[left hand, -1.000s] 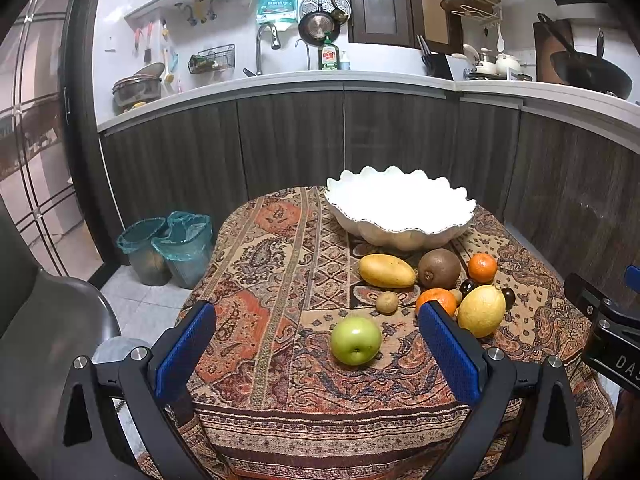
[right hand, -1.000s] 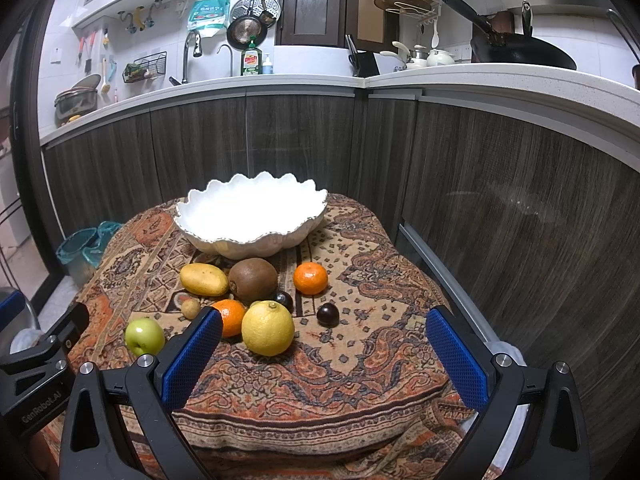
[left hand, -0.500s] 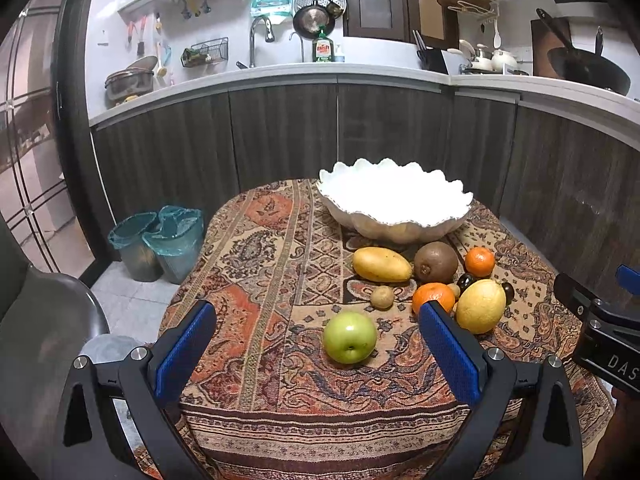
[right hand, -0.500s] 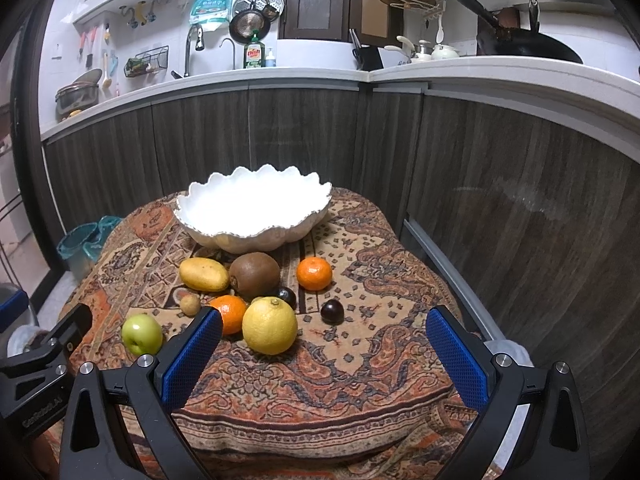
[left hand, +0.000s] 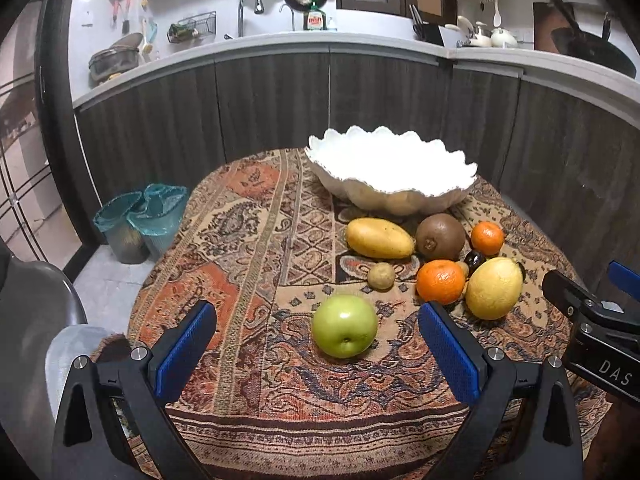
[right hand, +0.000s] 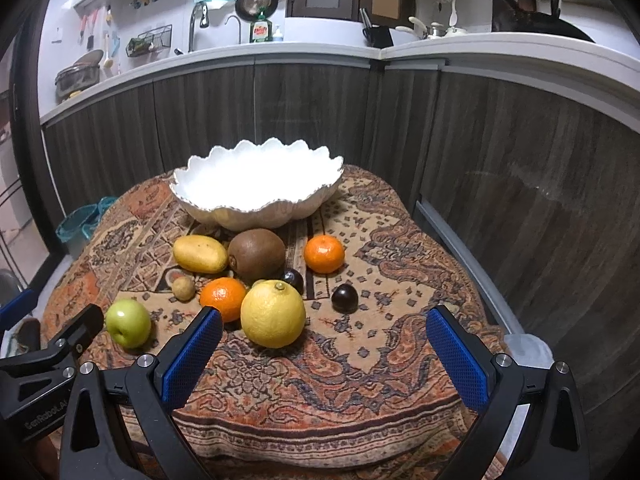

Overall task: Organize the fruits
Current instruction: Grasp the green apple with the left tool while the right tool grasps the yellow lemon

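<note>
Jaws gape wide on both the left gripper (left hand: 318, 354) and right gripper (right hand: 324, 356), holding nothing; the green apple (left hand: 344, 331) sits on the table (left hand: 248, 256) just ahead of the left one. It looks firm, smooth and liable to roll, so I'd pinch it across its widest middle

White letters "DAS" stand on the black body of the right tool (left hand: 600, 344). "GenRobot.AI" runs along the left tool (right hand: 40, 364) (faintly). The green bottle (right hand: 260, 31) on the counter reads "dish".
</note>
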`<state>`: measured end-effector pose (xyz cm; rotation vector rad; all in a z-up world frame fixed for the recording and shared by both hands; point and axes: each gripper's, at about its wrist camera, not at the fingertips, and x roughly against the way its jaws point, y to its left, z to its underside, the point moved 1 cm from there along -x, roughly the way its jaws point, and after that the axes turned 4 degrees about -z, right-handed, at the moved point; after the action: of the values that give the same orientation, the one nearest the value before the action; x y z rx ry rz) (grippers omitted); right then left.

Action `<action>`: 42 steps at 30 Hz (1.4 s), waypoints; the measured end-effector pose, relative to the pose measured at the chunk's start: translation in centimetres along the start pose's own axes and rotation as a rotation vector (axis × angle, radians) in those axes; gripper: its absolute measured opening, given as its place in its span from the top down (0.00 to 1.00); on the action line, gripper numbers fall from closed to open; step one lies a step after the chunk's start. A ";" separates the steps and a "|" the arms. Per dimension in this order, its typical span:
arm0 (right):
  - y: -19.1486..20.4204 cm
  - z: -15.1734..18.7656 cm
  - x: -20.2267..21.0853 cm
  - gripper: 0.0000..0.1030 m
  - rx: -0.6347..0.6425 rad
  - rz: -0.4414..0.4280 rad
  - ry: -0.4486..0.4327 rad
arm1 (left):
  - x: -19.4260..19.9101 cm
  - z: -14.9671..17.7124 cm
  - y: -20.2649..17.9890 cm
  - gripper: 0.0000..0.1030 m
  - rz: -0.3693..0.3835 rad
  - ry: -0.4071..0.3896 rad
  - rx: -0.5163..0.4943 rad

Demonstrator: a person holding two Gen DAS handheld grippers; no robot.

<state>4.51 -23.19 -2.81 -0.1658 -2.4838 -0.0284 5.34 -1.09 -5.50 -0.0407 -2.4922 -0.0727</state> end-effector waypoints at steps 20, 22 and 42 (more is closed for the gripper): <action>0.8 0.7 -5.8 0.03 0.023 -0.026 0.102 | -6.0 0.9 -1.3 0.15 0.022 0.134 -0.040; 1.0 0.8 -6.3 0.07 0.028 -0.037 0.111 | -6.4 1.0 -1.3 0.15 0.029 0.143 -0.038; 1.8 0.8 -10.4 0.28 0.030 -0.118 0.172 | -9.0 1.2 -2.5 0.35 0.077 0.216 -0.062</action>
<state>12.42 -22.58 -9.84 -0.0033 -2.3180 -0.0529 11.66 -3.60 -11.95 -0.1465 -2.2697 -0.1159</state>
